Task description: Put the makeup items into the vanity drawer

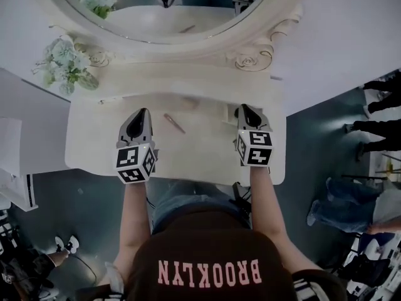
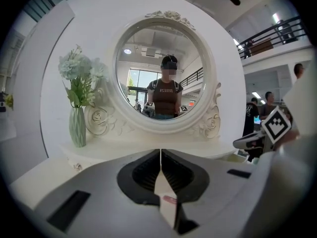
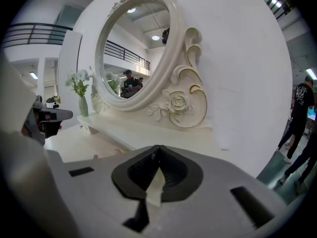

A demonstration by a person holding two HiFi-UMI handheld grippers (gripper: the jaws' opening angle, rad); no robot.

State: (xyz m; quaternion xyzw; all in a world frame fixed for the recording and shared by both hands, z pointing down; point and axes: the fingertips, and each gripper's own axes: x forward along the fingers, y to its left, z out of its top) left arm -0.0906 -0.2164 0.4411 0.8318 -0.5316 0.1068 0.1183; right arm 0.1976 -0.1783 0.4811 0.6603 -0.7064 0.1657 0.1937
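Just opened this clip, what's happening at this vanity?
A person is at a white vanity with a round mirror, holding a gripper in each hand above the tabletop. The left claw and the right claw are both shut with nothing in them. A slim makeup pencil lies on the tabletop between them, untouched. I can't make out an open drawer, so nothing seems put away yet.
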